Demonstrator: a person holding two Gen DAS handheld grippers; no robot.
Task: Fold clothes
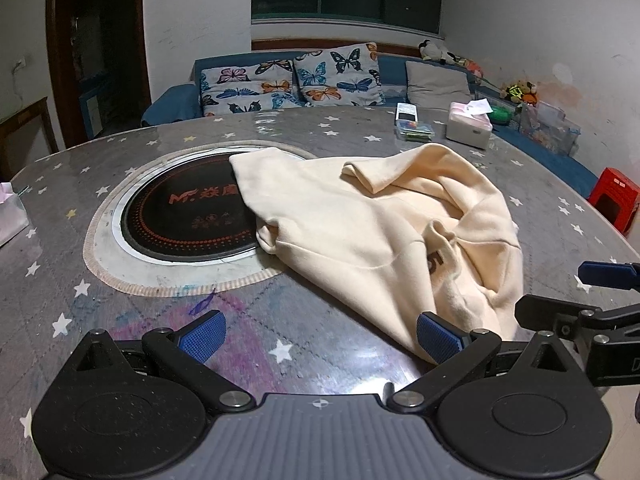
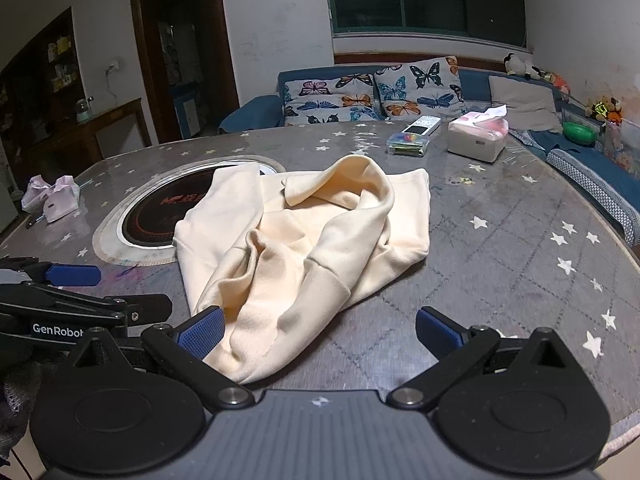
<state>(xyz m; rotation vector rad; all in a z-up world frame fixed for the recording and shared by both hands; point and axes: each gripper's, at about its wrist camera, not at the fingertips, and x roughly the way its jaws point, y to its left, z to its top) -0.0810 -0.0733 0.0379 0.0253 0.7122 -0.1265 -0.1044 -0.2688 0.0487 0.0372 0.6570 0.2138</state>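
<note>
A cream sweatshirt (image 1: 360, 232) lies crumpled on the round grey star-patterned table (image 1: 120, 152), partly over the black induction hob (image 1: 188, 216). It also shows in the right wrist view (image 2: 304, 240). My left gripper (image 1: 320, 338) is open and empty, low over the table at the garment's near left edge; its right finger touches the cloth. My right gripper (image 2: 320, 336) is open and empty, with the garment's near hem between its fingers. The right gripper shows at the right edge of the left wrist view (image 1: 600, 304); the left gripper shows at the left of the right wrist view (image 2: 72, 292).
A white tissue box (image 2: 478, 138), a clear box of small items (image 2: 408, 145) and a remote (image 2: 426, 124) sit at the table's far side. A pink tissue packet (image 2: 56, 196) lies at the left. A blue sofa with butterfly cushions (image 2: 372, 96) stands behind. A red stool (image 1: 614, 200) is at the right.
</note>
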